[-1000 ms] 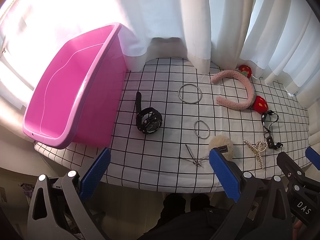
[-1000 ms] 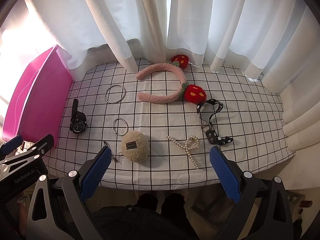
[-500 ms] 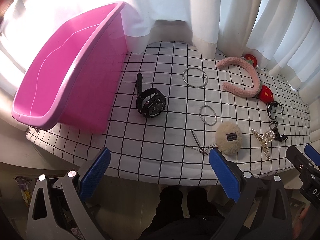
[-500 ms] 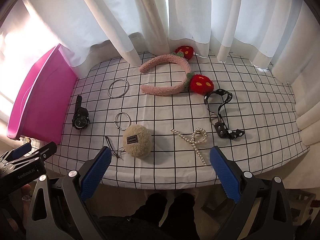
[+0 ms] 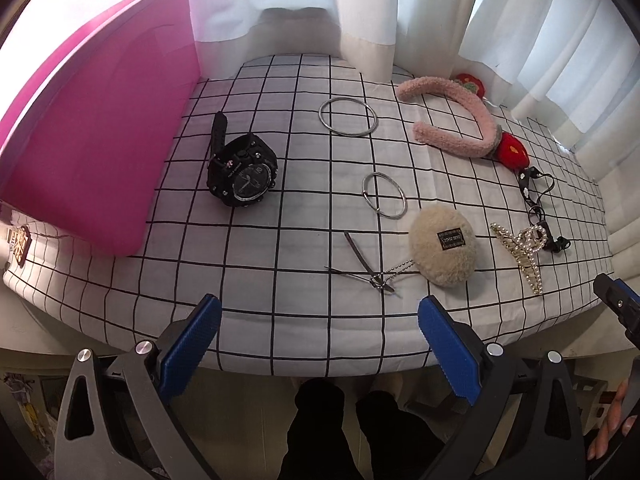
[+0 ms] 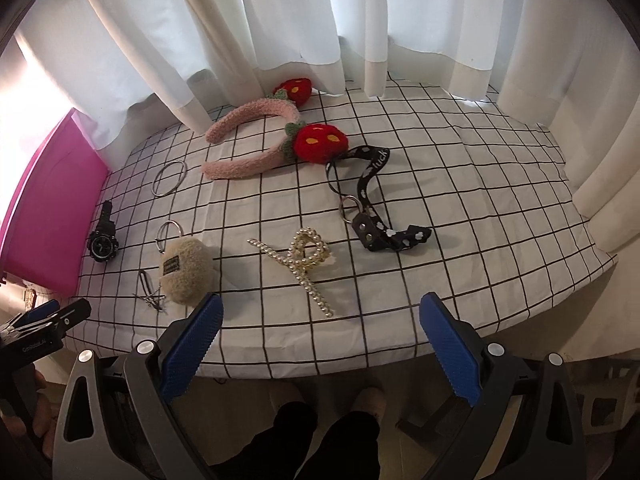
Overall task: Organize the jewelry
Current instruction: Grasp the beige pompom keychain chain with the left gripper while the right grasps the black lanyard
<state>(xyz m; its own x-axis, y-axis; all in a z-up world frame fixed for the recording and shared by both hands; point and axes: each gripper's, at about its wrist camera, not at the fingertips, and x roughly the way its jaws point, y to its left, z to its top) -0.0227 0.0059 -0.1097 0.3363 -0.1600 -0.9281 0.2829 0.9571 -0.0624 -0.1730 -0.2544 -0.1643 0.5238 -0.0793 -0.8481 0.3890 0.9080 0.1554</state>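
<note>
Both grippers closer to the counter (image 5: 280,320) than a second ago; items loom larger, pink bin (image 5: 100,140) now partly cut off at left. Left gripper (image 5: 320,344) and right gripper (image 6: 320,340) both spread wide, empty, at the near edge. Black watch (image 5: 242,174) lies beside the bin, strap running away toward the curtain. Pearl hair clip (image 6: 304,260) lies diagonal, long end toward the right gripper.

Your left gripper (image 5: 318,338) and right gripper (image 6: 320,338) match: dark grey frames, triangular cutouts, silver screws. Your fingers (image 5: 188,346) carry textured blue pads. White lettering marks the left unit's body. You're wearing black trousers (image 6: 328,440).
</note>
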